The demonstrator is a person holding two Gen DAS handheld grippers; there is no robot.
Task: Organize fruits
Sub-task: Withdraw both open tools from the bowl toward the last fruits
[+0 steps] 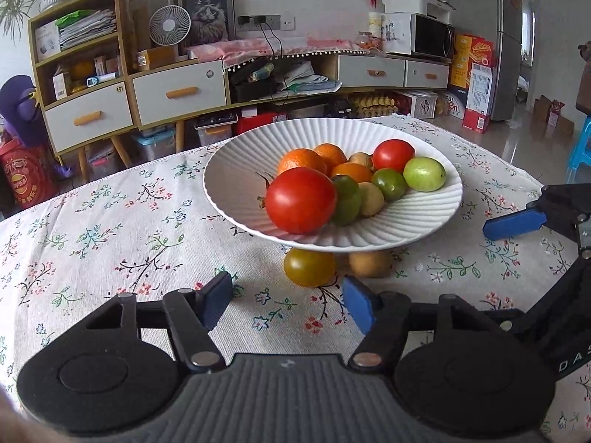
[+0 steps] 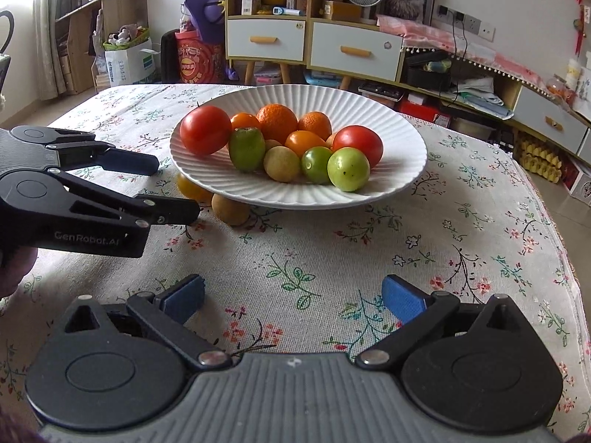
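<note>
Room: sideboard (image 1: 177, 88) with white drawers along the far wall, a small fan (image 1: 169, 24) and a framed cat picture (image 1: 208, 18) on it.
Worktop: worktop (image 1: 110, 229) under a floral cloth, carrying all the fruit.

Left wrist view
Left claw: left claw (image 1: 288, 304) has its jaws partly apart, nothing between the blue pads, low over the cloth.
Plate: white ribbed plate (image 1: 236, 184) straight ahead of the left claw, beyond its tips.
Fruit on plate: 2 red tomatoes, the large one (image 1: 301, 199) nearest the claw, plus oranges (image 1: 301, 160), green fruits and small tan ones piled behind it.
Loose fruit: yellow-green tomato (image 1: 309, 267) on the cloth just ahead of the claw, partly under the plate rim; tan fruit (image 1: 369, 263) beside it, ahead and to the right.
Right claw: 1 blue finger of the right claw enters from the right edge, near the plate.

Right wrist view
Right claw: right claw (image 2: 293, 301) spread wide and empty above bare cloth.
Plate: ahead of the right claw, well beyond its tips.
Loose fruit: both pieces ahead and to the left, tucked at the plate's near-left rim.
Left claw: ahead-left, tips pointing at the yellow-green tomato, close to it; whether they touch it cannot be told.
</note>
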